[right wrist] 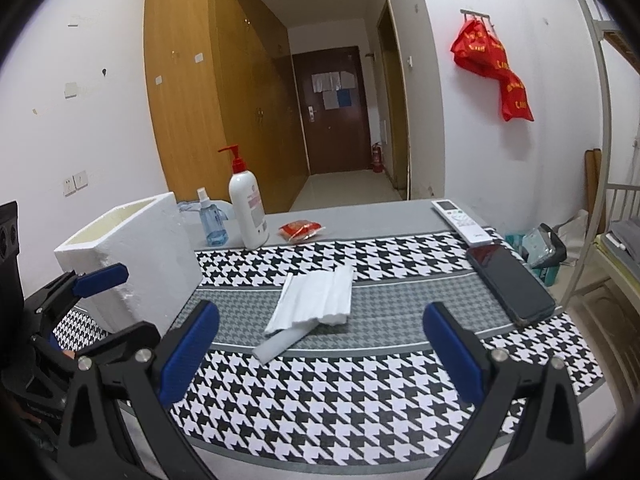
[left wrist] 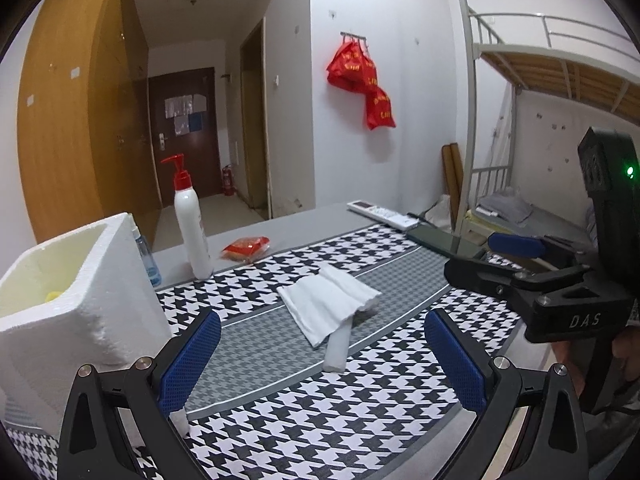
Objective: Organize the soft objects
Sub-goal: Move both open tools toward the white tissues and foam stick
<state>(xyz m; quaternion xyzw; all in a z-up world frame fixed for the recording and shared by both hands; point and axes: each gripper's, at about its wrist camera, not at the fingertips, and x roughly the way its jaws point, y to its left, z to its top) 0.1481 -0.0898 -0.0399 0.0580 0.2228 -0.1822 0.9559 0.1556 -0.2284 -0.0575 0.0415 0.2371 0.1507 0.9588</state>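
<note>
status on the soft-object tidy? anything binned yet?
Possibly done: something yellow already lies inside the foam box. In hand: nothing; the left gripper and right gripper are both open and empty. Left: the white cloth and foam strip still lie on the houndstooth mat.

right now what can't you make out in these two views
- Inside of the foam box: left wrist view shows only a yellow bit; its wall hides the rest. Right wrist view shows only the rim.
- What lies under the white cloth: a white strip sticks out; the rest is covered.
- Red packet: print too small in both views.
- Pump bottle label: too small to read.
- Table's near edge: cut off behind the open left gripper and open right gripper.
</note>
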